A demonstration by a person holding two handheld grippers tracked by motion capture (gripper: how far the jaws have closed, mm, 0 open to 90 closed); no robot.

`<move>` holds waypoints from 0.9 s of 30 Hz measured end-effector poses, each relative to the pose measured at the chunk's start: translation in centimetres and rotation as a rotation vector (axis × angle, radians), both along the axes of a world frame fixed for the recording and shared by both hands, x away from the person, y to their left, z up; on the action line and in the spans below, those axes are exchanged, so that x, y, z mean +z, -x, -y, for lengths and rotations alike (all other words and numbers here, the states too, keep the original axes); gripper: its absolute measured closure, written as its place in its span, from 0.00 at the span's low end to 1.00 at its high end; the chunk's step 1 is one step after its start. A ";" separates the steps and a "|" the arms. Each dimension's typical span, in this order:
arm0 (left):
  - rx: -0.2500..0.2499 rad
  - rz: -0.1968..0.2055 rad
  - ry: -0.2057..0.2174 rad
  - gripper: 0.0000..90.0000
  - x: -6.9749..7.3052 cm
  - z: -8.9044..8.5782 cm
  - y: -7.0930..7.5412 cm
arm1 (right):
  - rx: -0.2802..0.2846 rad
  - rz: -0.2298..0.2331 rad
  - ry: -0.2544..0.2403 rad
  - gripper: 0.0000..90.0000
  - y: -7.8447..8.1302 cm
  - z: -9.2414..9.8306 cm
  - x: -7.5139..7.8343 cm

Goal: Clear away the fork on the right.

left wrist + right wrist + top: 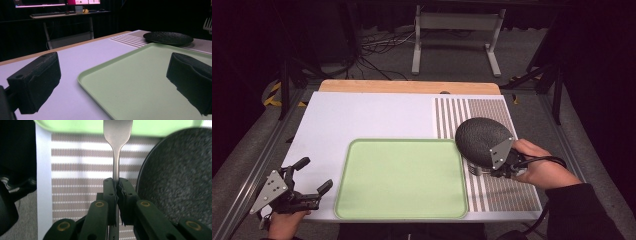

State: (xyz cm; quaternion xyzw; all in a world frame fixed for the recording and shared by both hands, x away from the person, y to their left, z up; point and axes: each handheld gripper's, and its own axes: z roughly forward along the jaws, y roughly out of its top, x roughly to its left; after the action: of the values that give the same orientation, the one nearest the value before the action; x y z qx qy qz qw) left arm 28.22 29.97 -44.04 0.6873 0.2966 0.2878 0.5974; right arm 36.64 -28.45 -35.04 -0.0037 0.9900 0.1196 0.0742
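My right gripper is shut on the handle of a metal fork, which points toward the green tray. In the high view the right gripper hovers over the striped placemat, just right of the tray. The fork's tines stick out below the black speckled plate. That plate lies close to the right of the jaws. My left gripper stands open at the table's front left corner with nothing between its jaws. It faces across the tray toward the plate.
A white mat covers the left and middle of the table, with a wooden edge at the back. A metal stand and cables lie on the floor beyond. Aluminium rails run along both sides.
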 end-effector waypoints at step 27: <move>-0.004 0.000 -0.001 0.00 0.0 -0.1 0.0 | 0.004 0.001 -0.077 0.94 -0.7 -7.4 1.4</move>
State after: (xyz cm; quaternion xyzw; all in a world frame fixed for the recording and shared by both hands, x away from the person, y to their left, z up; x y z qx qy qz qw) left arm 28.19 30.03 -44.02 0.6884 0.2949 0.2865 0.5976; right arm 37.33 -21.10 -33.66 -0.0027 0.9846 0.1578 0.0747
